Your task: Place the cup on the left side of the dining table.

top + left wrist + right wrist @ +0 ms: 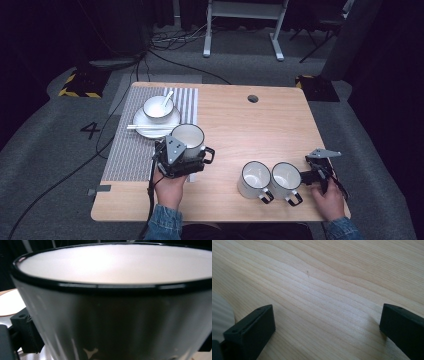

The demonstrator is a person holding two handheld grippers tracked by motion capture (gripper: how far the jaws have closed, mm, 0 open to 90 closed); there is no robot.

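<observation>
A white enamel mug (189, 137) with a black rim stands at the right edge of the striped placemat (127, 150). My left gripper (185, 156) is shut on the mug from the near side. In the left gripper view the mug's wall (112, 322) is very close, with one black finger (23, 332) beside it at lower left. Two more white mugs (254, 179) (286, 179) stand side by side at the front right. Just right of them, low over the table, my right gripper (307, 176) (327, 322) is open with bare wood between its jaws.
On the placemat's far end a white plate (150, 130) carries a bowl (158, 108) with a spoon (167, 98) and chopsticks (145, 127). A round cable hole (253, 98) is at the table's back. The right gripper is near the table's front right corner.
</observation>
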